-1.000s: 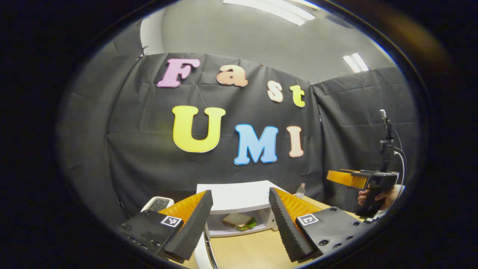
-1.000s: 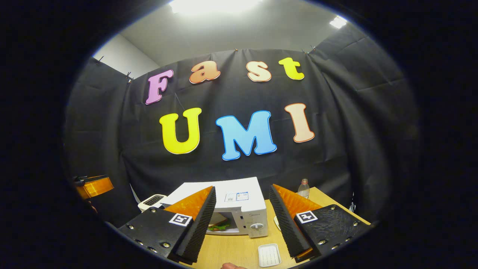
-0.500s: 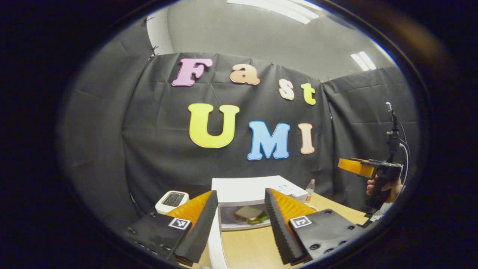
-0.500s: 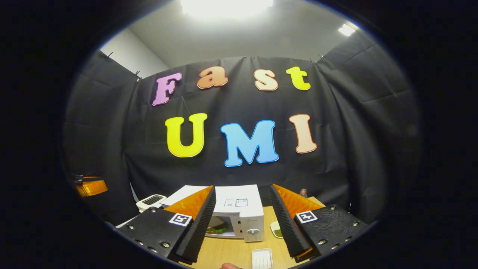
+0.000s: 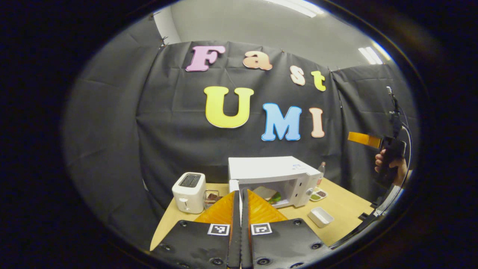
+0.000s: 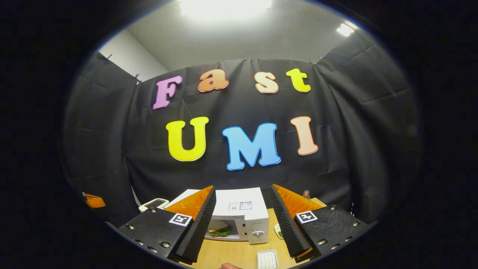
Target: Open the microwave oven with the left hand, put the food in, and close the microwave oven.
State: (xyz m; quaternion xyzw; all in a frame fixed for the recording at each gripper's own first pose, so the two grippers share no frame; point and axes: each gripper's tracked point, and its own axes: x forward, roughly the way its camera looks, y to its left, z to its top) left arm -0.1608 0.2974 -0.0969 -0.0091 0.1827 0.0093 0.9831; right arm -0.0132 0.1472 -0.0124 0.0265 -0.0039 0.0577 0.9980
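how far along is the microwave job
Done: the microwave stands open with the sandwich inside. In hand: the left hand-held gripper is shut, apparently on the door's edge. Left: swinging the door closed. The right hand-held gripper is open and empty.

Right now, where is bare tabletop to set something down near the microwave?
Free: the wood in front of the toaster, and the stretch beyond the white tray toward the table's right edge. Crowded: the small dishes beside the microwave, whose door stands open.
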